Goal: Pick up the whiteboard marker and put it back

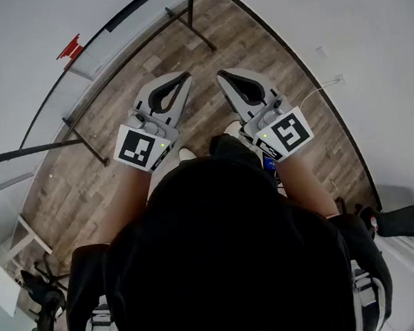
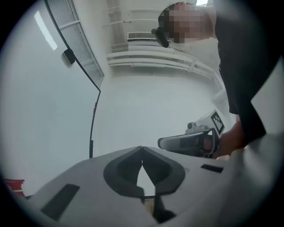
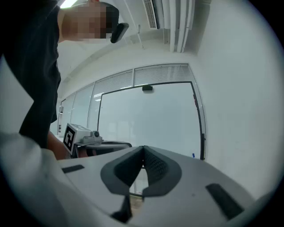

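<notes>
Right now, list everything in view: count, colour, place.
Wood-plank floor: one, brown-grey, underfoot.
Black-framed whiteboard: one, pale, ahead of the tools.
Small red object: one, red, at the board, upper left in the head view.
Black object: one, black, on the floor by the right wall.
Whiteboard marker: none surely identifiable.
Left tool: one, grey and black, jaws shut, empty.
Right tool: one, grey and black, jaws shut, empty.
Person's shirt: one, black, bottom of head view.

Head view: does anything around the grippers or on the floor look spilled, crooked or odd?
Nothing stands out. The left gripper and the right gripper sit side by side, both shut and empty, above the wood floor.
</notes>
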A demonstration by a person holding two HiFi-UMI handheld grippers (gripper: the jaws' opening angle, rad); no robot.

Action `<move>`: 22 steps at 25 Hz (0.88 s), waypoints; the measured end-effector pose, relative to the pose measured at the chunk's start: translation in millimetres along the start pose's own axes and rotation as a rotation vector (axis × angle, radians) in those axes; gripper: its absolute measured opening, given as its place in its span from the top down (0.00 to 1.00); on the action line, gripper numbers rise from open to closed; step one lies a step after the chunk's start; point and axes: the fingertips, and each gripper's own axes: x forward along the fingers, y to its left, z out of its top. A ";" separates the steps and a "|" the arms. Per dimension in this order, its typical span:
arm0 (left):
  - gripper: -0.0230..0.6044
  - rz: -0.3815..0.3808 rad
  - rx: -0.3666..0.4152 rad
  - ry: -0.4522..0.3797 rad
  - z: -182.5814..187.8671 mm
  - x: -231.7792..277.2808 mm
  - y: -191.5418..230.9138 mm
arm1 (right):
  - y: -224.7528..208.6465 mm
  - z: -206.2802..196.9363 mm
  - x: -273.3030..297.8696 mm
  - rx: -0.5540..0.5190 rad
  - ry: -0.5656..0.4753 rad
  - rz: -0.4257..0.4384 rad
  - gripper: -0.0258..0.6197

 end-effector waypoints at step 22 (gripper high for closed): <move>0.96 0.019 -0.021 0.027 -12.5 35.3 25.9 | -48.5 -12.1 11.8 0.044 -0.024 -0.001 0.96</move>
